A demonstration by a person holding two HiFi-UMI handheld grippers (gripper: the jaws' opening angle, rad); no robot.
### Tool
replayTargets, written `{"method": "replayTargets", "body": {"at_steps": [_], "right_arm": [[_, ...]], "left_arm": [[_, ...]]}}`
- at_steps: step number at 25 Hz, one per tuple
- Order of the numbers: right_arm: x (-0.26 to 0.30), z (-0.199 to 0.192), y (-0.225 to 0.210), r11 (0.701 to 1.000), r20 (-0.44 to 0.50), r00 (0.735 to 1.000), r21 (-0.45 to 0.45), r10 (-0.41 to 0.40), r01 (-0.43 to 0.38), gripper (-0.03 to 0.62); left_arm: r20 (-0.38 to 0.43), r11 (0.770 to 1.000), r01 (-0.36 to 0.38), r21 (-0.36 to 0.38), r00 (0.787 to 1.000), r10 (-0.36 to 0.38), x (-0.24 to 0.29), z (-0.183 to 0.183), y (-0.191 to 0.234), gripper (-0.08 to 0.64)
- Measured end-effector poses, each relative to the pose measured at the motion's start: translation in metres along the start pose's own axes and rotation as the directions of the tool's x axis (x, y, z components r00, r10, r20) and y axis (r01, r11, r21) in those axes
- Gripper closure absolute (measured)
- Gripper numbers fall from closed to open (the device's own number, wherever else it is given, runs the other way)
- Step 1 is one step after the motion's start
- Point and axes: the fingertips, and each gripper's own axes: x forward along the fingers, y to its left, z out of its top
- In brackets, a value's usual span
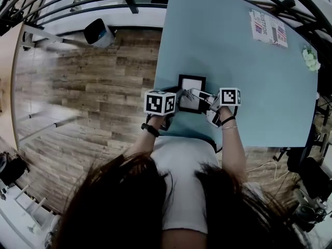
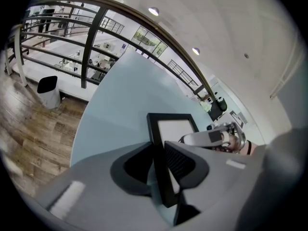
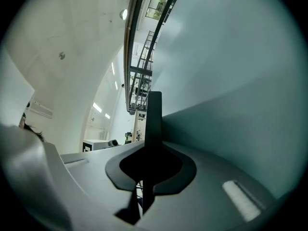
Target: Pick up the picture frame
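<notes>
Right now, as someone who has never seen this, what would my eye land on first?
A black picture frame with a white middle, at the near edge of a big pale blue table, with the left claw and the right claw each shut on one side of it. Next, the black-and-white marker cubes on both claws.

Pale blue table (image 1: 233, 51) under the right gripper (image 1: 193, 93); leaflet (image 1: 268, 28) well ahead-right of it, white flowers (image 1: 310, 59) farther right. Bin (image 1: 98, 32) far ahead-left of the left gripper (image 1: 176, 98), on wooden floor (image 1: 93, 87).
</notes>
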Motion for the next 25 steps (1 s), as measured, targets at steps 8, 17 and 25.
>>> {"method": "replayTargets", "body": {"at_steps": [8,17,25], "right_arm": [[-0.001,-0.001,0.004,1.000,0.023,1.000,-0.016,0.002,-0.002,0.578],[-0.004,0.004,0.025,0.996,0.058,0.998,-0.092,0.012,-0.006,0.578],[-0.024,0.026,0.067,0.958,0.178,0.984,-0.282,-0.004,0.054,0.578]], "left_arm": [[0.027,1.000,0.014,0.018,1.000,-0.014,-0.002,0.002,-0.001,0.419],[0.108,0.996,0.026,0.088,0.994,-0.036,-0.022,0.021,-0.011,0.410],[0.247,0.985,-0.014,0.172,0.969,-0.030,-0.066,0.060,-0.021,0.410]]}}
